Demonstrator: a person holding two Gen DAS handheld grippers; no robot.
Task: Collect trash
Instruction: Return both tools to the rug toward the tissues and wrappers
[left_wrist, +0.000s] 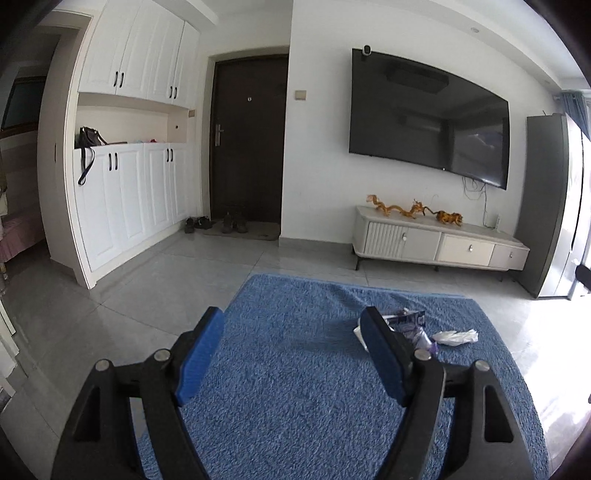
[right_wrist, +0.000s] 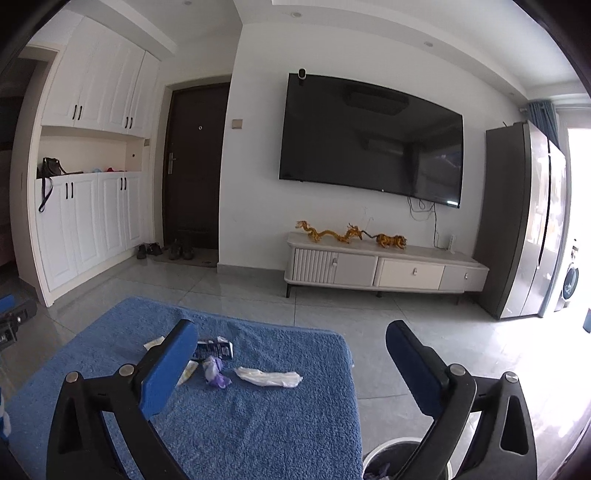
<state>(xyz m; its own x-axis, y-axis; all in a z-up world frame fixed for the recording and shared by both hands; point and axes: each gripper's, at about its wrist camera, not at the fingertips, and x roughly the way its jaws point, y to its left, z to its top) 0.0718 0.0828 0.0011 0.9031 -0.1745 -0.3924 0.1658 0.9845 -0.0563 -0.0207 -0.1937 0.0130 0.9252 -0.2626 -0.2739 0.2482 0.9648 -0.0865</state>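
- The trash lies in a loose cluster on the blue rug (right_wrist: 236, 417): a crumpled white plastic bag (right_wrist: 269, 377), a purple scrap (right_wrist: 216, 373) just beside it, and a dark printed wrapper (right_wrist: 214, 350) behind the scrap.
- A pale wrapper (right_wrist: 187, 371) is partly hidden behind one finger.
- The left gripper (left_wrist: 291, 354) hangs over the rug, fingers spread wide and empty, the trash beside its right finger.
- The right gripper (right_wrist: 291, 369) is likewise wide and empty.
- A round bin (right_wrist: 397, 456) sits on the tiled floor at the rug's edge, below the right gripper.
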